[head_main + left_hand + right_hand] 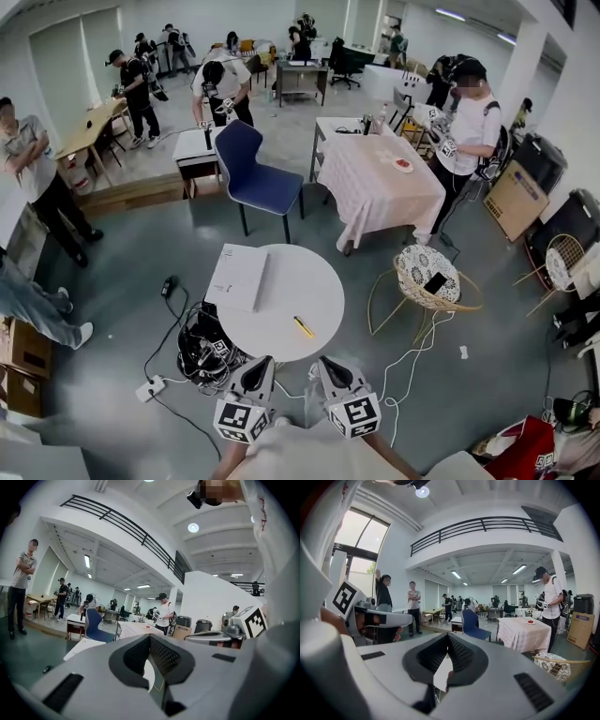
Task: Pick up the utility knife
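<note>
Tabletop first: found the yellow utility knife (304, 326) lying flat on the round white table (309, 272), toward its near right part, untouched and apart from both tools. Noted a flat white box (237, 277) on the far left part of the same table. Saw the left gripper (257, 367) and right gripper (332, 367) held side by side just short of the near rim, with a tangle of cables (202, 352) on the floor to their left. Read both pairs of jaws as clenched, tips meeting, nothing between them. Spotted a blue chair (258, 178) and a cloth-covered table (384, 183) beyond.
</note>
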Demonstrator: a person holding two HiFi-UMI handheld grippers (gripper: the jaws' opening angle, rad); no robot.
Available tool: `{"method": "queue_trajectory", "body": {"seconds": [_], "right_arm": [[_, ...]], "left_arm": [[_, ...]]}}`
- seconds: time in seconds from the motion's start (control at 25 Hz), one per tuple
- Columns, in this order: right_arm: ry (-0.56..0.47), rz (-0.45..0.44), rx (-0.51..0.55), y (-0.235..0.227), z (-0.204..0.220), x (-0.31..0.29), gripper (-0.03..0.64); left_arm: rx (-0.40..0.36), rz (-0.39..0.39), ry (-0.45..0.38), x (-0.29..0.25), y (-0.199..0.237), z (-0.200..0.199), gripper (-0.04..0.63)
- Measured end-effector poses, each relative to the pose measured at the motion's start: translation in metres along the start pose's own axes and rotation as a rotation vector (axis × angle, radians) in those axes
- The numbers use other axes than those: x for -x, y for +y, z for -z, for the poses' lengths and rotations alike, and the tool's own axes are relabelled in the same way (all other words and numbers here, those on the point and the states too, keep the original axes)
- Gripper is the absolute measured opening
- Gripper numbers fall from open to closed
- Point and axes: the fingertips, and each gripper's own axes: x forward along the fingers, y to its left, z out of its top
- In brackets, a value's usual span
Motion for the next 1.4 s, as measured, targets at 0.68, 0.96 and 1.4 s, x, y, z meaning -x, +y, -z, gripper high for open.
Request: {"method": "queue_trajectory", "body": {"seconds": [0.68, 0.96, 1.4], "right_arm": [[0.085, -0.030, -0.058, -0.023, 0.033, -0.013, 0.017], [0.168, -0.030, -0.110, -0.031, 0.069, -0.007, 0.017], [0.247, -0.057, -0.143, -0.028, 0.110, -0.004, 0.017]], "left_arm": [[0.048, -0.043, 0.091, -0.021, 0.004, 0.029, 0.012], [0.092, -0.044, 0.151, -0.029, -0.005, 0.055, 0.012], [0.131, -0.091, 0.240, -0.016, -0.006, 0.097, 0.012]]}}
